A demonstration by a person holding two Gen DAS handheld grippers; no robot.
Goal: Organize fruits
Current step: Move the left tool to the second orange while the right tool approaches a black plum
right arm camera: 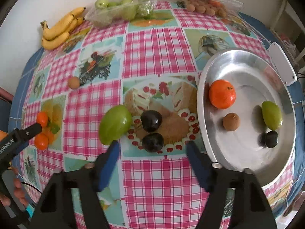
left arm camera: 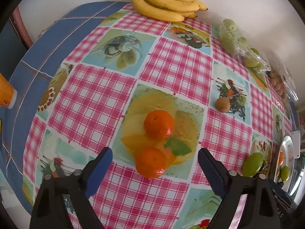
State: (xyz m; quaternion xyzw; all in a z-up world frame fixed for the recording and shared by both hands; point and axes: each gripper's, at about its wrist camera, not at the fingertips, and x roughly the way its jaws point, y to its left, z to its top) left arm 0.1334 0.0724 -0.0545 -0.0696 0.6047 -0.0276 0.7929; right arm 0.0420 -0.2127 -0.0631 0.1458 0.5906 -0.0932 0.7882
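Left claw hangs open over the table, its blades straddling the nearer tangerine without touching; soft, light and round, so I'd pinch its middle gently. From the right wrist, my right claw gapes around the nearer dark plum, smooth and slippery, beside the metal tray.

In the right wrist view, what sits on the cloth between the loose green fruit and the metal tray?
Two dark plums, one behind the other, lie on the tablecloth between the green fruit and the metal tray. Right wrist view only.
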